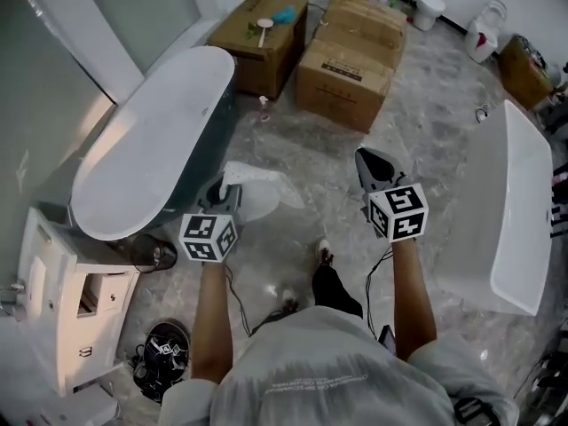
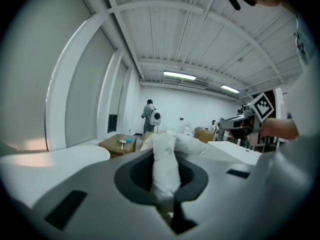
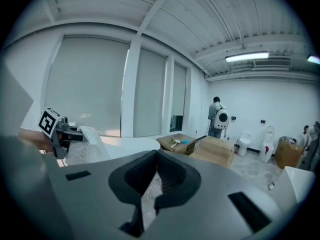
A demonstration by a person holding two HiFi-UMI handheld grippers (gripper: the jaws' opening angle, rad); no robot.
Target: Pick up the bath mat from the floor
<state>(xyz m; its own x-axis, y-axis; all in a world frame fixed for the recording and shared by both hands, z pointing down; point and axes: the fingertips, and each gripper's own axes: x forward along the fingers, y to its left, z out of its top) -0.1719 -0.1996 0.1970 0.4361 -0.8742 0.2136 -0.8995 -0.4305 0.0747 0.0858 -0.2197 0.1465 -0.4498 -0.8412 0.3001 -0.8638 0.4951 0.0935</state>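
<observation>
Gripping the soft white bath mat (image 1: 264,193) above the marbled floor (image 1: 426,131), left claw (image 1: 229,183) hangs beside a smooth white oval bathtub (image 1: 151,140); brown cardboard boxes (image 1: 351,56) ahead. Right claw (image 1: 369,158) clenched, empty.

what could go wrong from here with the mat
The left gripper is shut on only a bunched bit of the bath mat. The rest hangs loose, so its weight may pull it out of the jaws. The right gripper is shut and empty, so there is no second hold if it slips. The mat also hangs close to the bathtub and could catch on it when swung.
</observation>
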